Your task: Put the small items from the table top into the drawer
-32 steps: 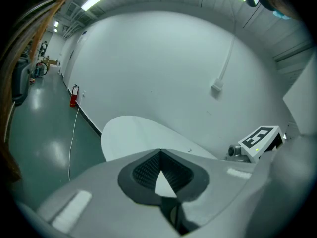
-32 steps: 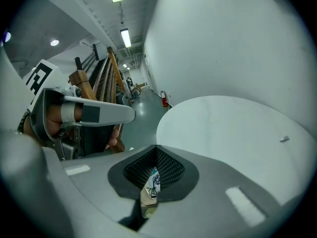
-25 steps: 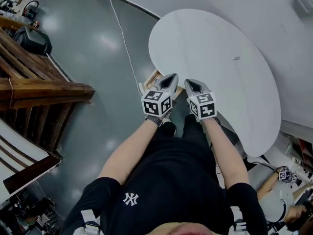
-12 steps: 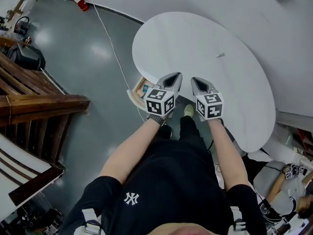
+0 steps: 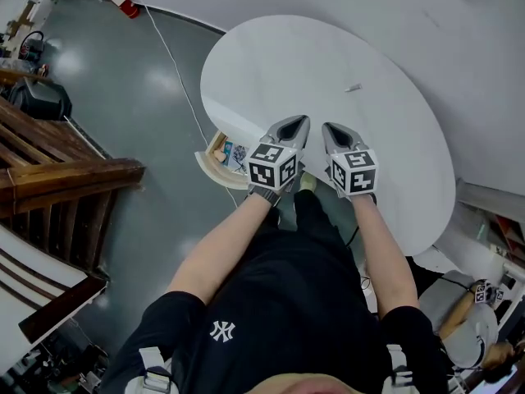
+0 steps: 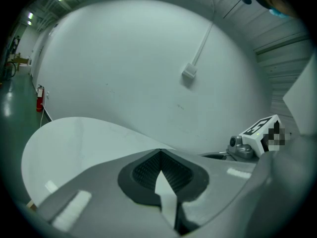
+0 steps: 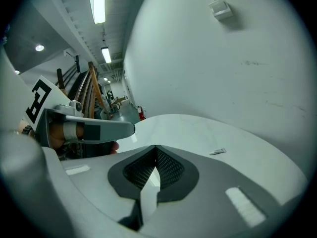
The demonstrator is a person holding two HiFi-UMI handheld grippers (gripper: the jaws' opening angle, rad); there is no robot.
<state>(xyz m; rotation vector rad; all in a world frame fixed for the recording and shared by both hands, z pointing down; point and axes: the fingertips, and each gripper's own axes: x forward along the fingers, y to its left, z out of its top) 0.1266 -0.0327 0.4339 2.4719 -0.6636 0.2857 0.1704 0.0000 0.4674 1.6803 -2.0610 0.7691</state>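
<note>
White round table [image 5: 287,64] was nearly bare — one small tube [image 5: 353,88] lay unstowed.
Drawer [image 5: 215,175] stood open, items inside; left gripper [image 5: 300,122] and right gripper [image 5: 330,127] hovered, jaws closed, empty.

Both forearms reach forward from the torso, bare below short black sleeves, the left forearm [image 5: 220,249] angling inward and the right forearm [image 5: 382,253] running nearly straight ahead. The left gripper [image 5: 295,126] and right gripper [image 5: 332,130] sit side by side, near each other but apart, over the near edge of the round table [image 5: 271,56], tips aimed across its top and tilted somewhat down. Each one's marker cube faces up, just above the wrist. In the left gripper view the jaws meet at their tips with nothing between them; the right gripper view shows the same. The left hand [image 7: 55,134] wraps its gripper's handle.
</note>
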